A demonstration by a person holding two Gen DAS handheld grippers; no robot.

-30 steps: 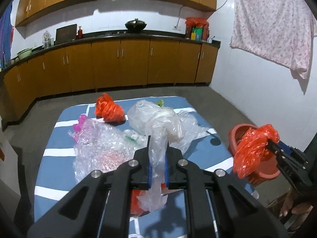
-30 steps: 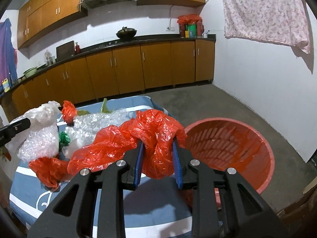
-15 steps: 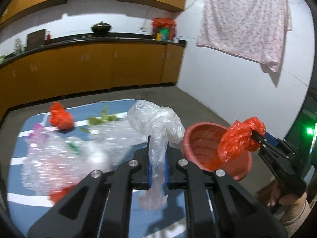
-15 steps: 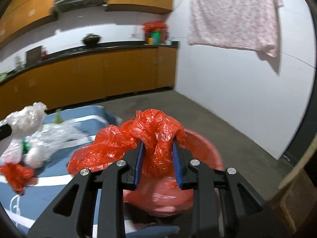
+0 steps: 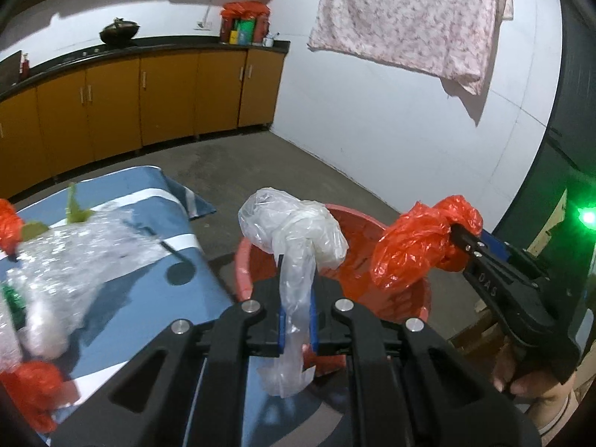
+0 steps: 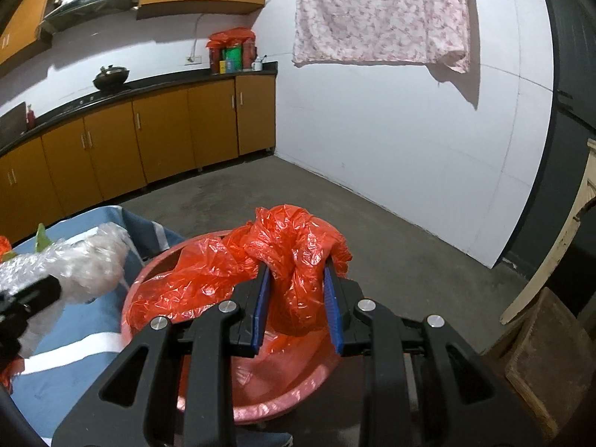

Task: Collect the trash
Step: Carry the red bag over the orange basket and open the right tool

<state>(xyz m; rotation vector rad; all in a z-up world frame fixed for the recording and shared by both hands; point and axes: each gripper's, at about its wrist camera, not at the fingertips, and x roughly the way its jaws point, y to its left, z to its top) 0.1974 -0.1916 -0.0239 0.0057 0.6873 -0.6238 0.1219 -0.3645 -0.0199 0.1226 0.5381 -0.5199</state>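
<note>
Both claws are clamping down on plastic right now: the right gripper (image 6: pixel 296 298) is squeezing a crumpled red bag (image 6: pixel 260 260) between its blue pads, and the left gripper (image 5: pixel 297 313) is pinching the neck of a clear plastic bag (image 5: pixel 294 234), its jaws nearly together on the thin film. Going big to small from where I'm standing: the table with the blue striped cloth (image 5: pixel 149 287) is sitting on the left, and right beside its edge on the floor is the red basin (image 6: pixel 260 406) that looks like it's serving as the bin. The red bag is hanging right over the basin's opening, with its loose end draping down inside, so I'd say that one is basically a release away from done. The clear bag is hovering at about the near rim of the basin, not quite over the middle, so it probably needs a little more travel. Plenty is still waiting on the table though: a big wad of clear bubbly wrap (image 5: pixel 70 257), a red scrap (image 5: pixel 33 391) at the near edge, another red scrap (image 5: pixel 7 223) at the far left, a green leafy bit (image 5: pixel 74 212). So I'm guessing it's somewhere early to midway, with several more trips coming.
</note>
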